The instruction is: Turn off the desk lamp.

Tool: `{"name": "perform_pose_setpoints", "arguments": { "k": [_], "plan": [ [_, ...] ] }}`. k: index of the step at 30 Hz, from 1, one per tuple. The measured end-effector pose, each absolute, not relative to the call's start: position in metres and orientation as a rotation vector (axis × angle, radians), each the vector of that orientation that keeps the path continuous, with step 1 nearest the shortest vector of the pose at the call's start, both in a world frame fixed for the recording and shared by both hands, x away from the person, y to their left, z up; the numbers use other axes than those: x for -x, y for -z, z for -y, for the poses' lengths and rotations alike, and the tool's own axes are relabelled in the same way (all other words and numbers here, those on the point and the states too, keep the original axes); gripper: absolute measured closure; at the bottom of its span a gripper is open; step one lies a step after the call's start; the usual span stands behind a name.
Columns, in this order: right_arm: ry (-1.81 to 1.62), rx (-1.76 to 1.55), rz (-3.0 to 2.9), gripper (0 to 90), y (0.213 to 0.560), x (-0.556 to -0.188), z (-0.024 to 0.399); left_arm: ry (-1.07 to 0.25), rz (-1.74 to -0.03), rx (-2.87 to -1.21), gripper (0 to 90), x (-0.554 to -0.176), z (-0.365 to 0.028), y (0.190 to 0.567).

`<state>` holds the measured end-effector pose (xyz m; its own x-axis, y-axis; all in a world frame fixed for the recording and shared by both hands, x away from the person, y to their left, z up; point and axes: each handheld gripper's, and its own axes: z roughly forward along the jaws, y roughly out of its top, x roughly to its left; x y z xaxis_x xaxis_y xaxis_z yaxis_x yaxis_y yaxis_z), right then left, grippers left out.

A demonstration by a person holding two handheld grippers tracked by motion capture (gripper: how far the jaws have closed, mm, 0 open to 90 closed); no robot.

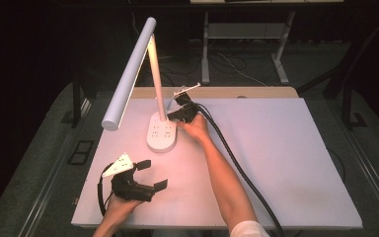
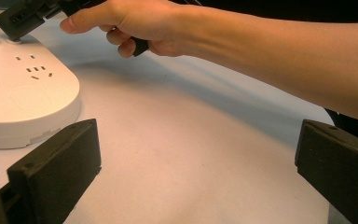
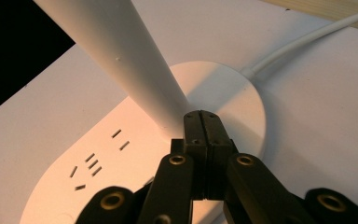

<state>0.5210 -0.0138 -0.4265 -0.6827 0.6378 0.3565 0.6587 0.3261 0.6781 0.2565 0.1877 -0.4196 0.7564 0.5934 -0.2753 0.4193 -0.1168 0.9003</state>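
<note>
High view: white lamp stands at the far-left part of the table, base flat on it, stem leaning, head slanting down toward the table's left edge.
Lamp base: sockets on top; cord runs off its far side.
Right hand-held gripper: at the foot of the stem, over the rear of the base. In the right gripper view its jaws are pressed together with nothing between them, tips right at the stem's foot; whether they touch it I cannot tell.
Left hand-held gripper: near the table's front-left, well apart from the lamp. Jaws spread wide and empty in the left gripper view, with bare table between them and the base off to one side.
Right hand: curled round its gripper's handle, forearm stretched across the table.
Step in hand: closed tips look set to press or nudge something at the base by the stem, likely a switch; no button is clear to me.
Next move: probably a short, gentle push down or against the stem foot. Steady the base if it slides; the left hand-held gripper is free for that.
Risk: the leaning lamp could tip if shoved hard.
</note>
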Motion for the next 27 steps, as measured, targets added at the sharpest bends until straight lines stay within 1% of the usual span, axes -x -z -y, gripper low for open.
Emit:
{"name": "perform_pose_setpoints", "arguments": {
  "k": [27],
  "plan": [
    [1.323, 1.264, 2.535, 90.0, 0.4267, -0.5196, 0.012, -0.183, -0.794, -1.751, 0.0, -0.2576, -0.1863, 0.4199]
  ]
}}
